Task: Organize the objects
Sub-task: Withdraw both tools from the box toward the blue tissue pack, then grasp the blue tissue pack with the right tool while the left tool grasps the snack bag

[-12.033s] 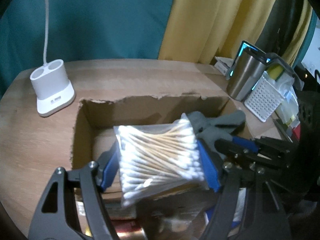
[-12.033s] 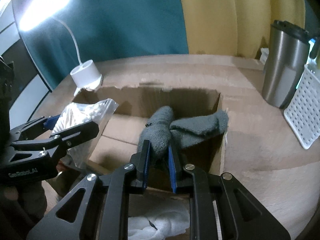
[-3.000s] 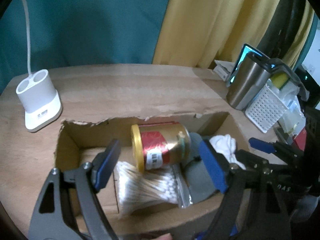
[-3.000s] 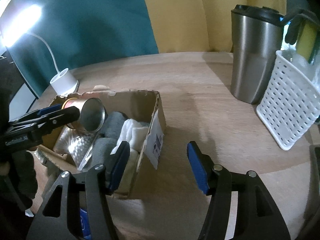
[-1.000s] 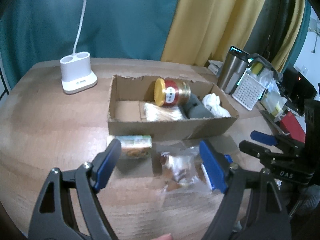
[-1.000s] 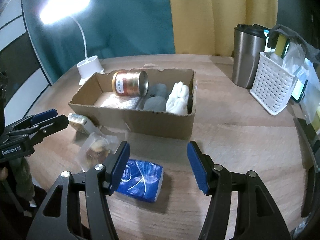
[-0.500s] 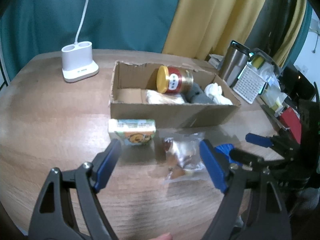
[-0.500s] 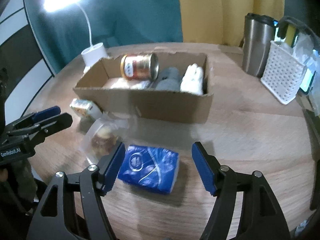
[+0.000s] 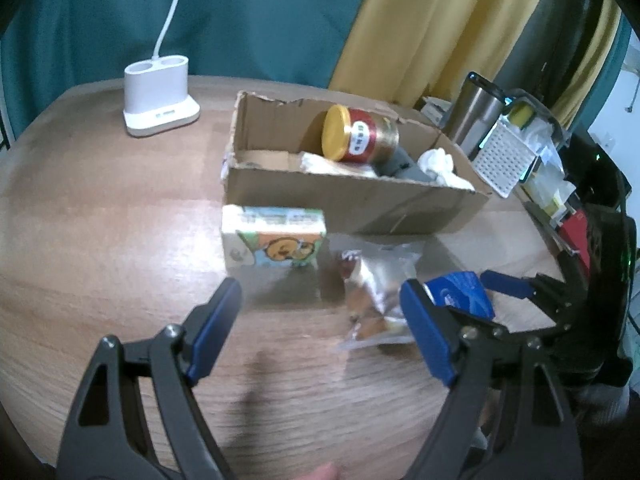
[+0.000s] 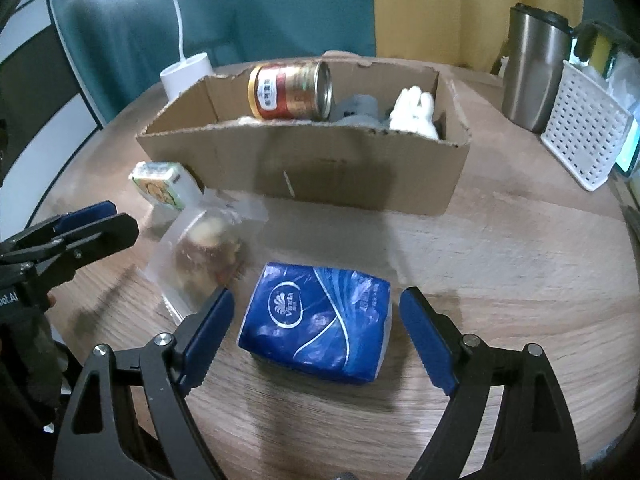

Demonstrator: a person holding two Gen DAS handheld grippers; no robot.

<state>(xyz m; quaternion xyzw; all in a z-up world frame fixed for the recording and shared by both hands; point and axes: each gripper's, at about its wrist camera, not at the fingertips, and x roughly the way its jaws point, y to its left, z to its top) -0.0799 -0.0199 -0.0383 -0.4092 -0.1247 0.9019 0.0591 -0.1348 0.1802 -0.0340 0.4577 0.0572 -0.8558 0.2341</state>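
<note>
Tissue pack: a blue tissue pack lies flat on the wooden table, near side, in front of the cardboard box.
Right gripper: the right gripper hangs over the tissue pack, its blue pads either side of the pack and clear of it; the jaws have just been opening and stand wide, gripping nothing.
Left gripper: the left gripper is spread wide above bare table, holding nothing, with the snack bag just beyond its right pad.
Snack bag: a clear snack bag lies left of the tissue pack, close beside it.
Juice carton: a small juice carton sits against the box's near wall at its left end.
Box contents: a red-and-gold can lies on its side, with grey cloth and a white cloth to its right.
Left wrist view only: the can's yellow lid; most of the tissue pack is hidden behind the pad.
Right wrist view only: the can's metal base and the whole tissue pack.
Far edge: a white lamp base stands at left; a steel tumbler and a white basket stand at right.
</note>
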